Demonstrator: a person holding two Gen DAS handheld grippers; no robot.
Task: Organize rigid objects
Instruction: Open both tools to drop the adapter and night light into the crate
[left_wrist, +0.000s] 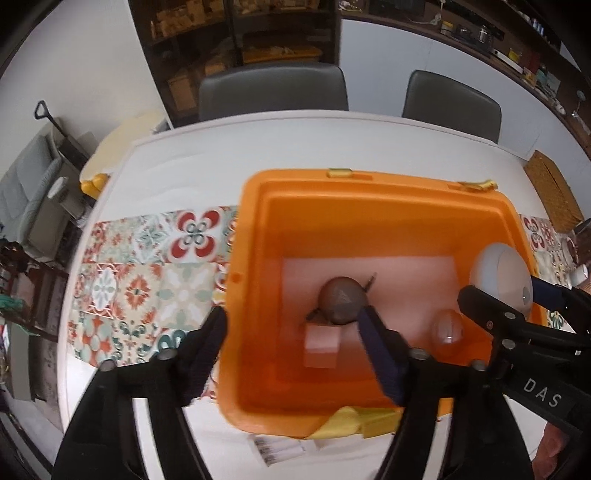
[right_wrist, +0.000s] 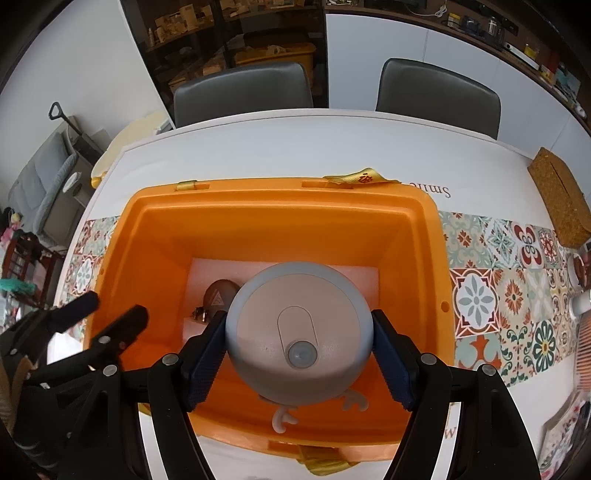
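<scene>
Orange plastic bin (right_wrist: 280, 236) is seen from above on a white table (right_wrist: 295, 147), across a patterned tile runner (right_wrist: 517, 288). In the right wrist view, a round grey gadget (right_wrist: 299, 332) with a small sensor dome is clamped between the padded fingers of the right gripper (right_wrist: 299, 354) and held over the bin's opening; it hides much of the bin floor there. The left wrist view shows what is hidden: a dark brown rounded object (left_wrist: 341, 301), a small pale pink block (left_wrist: 321, 343) and a clear egg-shaped piece (left_wrist: 447, 326) lying on a pale pink liner (left_wrist: 406, 273). The left gripper (left_wrist: 295, 325) is spread wide, empty, straddling the bin's left wall. Yellow straps (right_wrist: 364, 177) are seen on the rim. Two grey chairs (right_wrist: 243, 92) stand beyond the table, and a woven brown box (right_wrist: 559, 197) lies at its right edge.
</scene>
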